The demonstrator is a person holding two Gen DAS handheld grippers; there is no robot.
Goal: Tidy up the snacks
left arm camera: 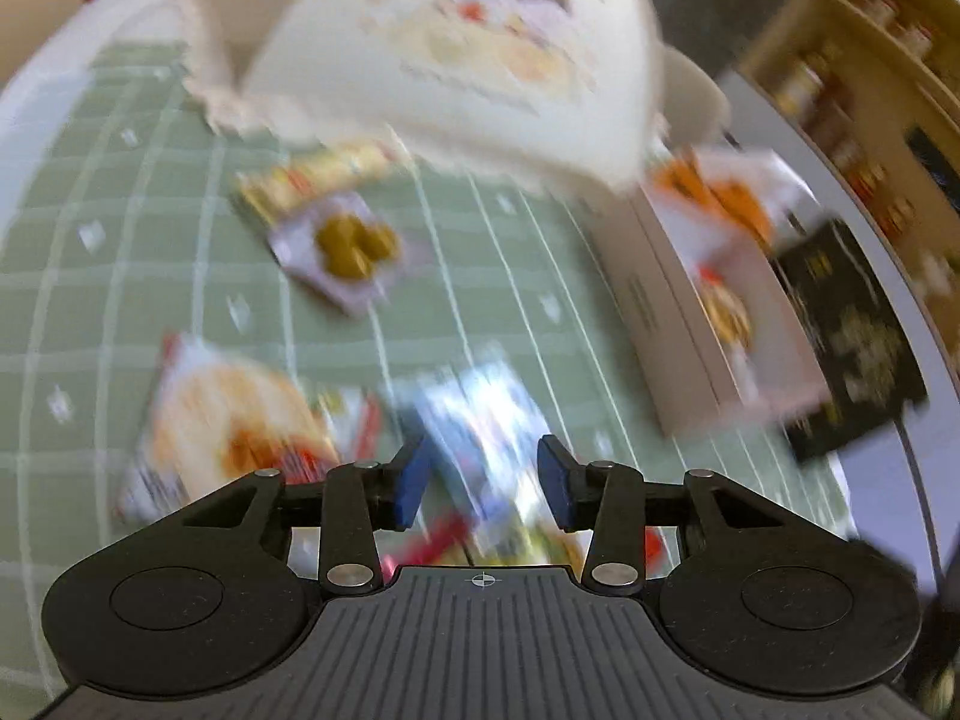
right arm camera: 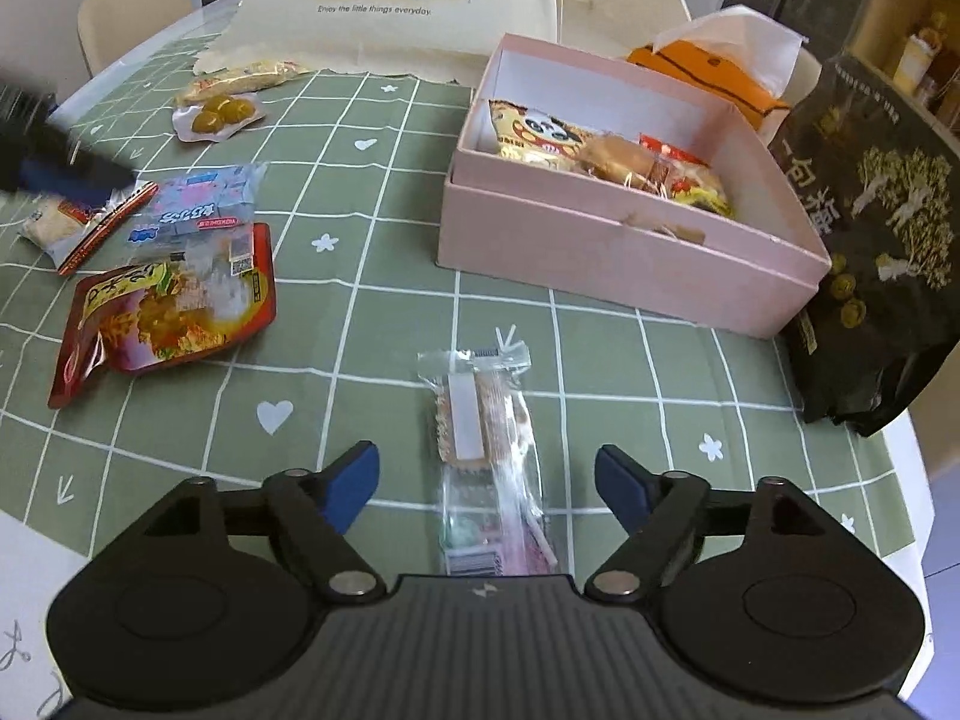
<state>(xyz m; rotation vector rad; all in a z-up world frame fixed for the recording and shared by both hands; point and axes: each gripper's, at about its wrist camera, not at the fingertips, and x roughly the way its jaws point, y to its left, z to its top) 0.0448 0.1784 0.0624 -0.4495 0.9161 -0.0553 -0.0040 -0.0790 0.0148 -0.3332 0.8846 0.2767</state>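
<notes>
Right wrist view: right hand-held gripper (right arm camera: 487, 480) open, clear-wrapped snack (right arm camera: 486, 420) on desk (right arm camera: 384, 324) between fingers, untouched.
Left hand-held gripper (left arm camera: 483, 483): open over blurred blue packet (left arm camera: 486, 420).
Pink box (right arm camera: 630, 252): holds snacks.

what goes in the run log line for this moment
left gripper: open over blue snack packet | right gripper: open over clear-wrapped biscuit | pink cardboard box: partly filled
</notes>
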